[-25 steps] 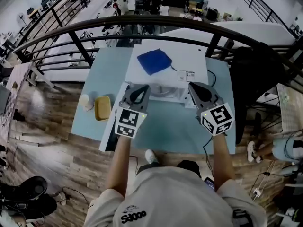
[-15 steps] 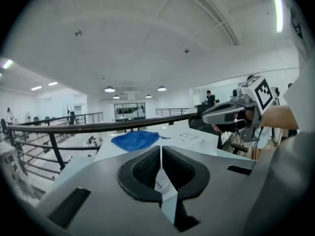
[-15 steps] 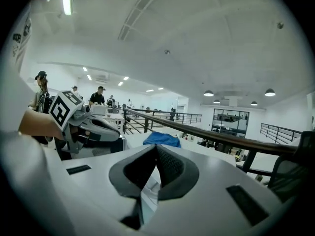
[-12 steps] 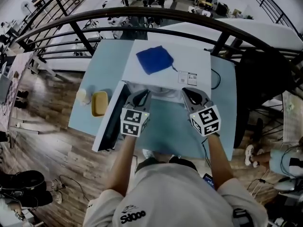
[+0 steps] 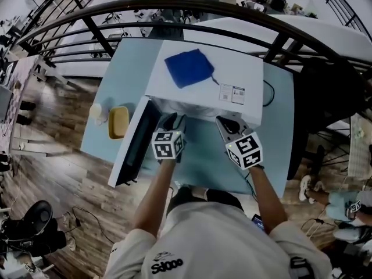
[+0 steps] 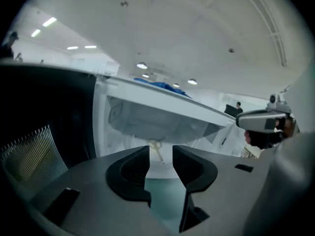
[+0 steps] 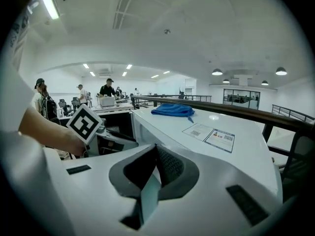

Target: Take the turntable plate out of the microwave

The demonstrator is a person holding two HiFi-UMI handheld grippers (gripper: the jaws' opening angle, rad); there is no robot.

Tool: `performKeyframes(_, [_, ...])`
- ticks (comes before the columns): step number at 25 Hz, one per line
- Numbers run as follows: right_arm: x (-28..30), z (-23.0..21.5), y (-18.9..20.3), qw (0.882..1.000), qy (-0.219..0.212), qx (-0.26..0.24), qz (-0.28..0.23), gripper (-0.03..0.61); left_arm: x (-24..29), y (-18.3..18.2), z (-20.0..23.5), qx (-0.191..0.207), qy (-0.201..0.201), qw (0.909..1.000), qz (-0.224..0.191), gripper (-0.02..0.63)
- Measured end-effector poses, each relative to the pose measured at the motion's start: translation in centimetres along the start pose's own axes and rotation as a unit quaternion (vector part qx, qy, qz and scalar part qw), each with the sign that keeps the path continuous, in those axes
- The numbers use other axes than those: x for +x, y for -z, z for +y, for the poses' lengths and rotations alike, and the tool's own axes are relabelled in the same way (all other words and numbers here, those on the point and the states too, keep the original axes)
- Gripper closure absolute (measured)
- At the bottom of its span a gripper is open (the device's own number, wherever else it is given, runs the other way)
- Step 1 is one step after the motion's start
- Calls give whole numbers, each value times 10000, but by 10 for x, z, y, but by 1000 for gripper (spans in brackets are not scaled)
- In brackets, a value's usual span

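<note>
Head view: microwave (image 5: pixel 232 68) door (image 5: pixel 135 144) open at left; left gripper (image 5: pixel 171 121) jaws just been opening, nothing between; right gripper (image 5: pixel 226 124) closed, empty. Reach in level, pinch plate's near rim (plate unseen yet).

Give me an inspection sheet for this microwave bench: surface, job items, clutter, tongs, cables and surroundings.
Surface: light blue table, carrying the microwave.
Job's things: white microwave, door swung open to the left; turntable plate not made out inside the cavity.
Clutter: blue cloth on the microwave's top; yellow container and pale cup on the table beside the door.
Tongs: left tongs open, have just been opening, nothing between them, facing the cavity; right tongs shut, empty.
Cables: black cable at the microwave's right.
Surroundings: dark railing behind; wooden floor.
</note>
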State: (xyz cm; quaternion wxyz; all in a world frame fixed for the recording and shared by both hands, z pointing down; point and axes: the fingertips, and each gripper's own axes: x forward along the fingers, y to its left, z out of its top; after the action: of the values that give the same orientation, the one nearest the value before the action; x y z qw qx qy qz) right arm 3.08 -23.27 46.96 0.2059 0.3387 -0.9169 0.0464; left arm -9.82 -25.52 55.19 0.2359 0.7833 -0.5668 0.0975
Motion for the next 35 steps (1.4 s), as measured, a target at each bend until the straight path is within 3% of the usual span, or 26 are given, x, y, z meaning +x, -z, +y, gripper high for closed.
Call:
performKeyframes(3, [7,0,12,9999,-23,84,132,577,17,13,11,-738,25,9972,-69,448])
performKeyframes(9, [20,-3,33,9988,141,123,459,577,51,30,30,-1571,-176,9874,-106,432])
performKeyframes(14, [29,-5,51,9971,341,269,621,577,71,45,42,-1937,-302,9806,-47,425])
performKeyframes(22, [28,-4,71,9942,493,330,899,577,83,51,50,-2167,-380,9755,84,423])
performKeyframes(27, [17,-1,72,9947,447,603,707,577,90,56,47,-2599,-398,9648,117,423])
performKeyframes(35, [10,-1,72,9945,706,581,511,577,97,53,45,-3179,-429,9471,-63,423])
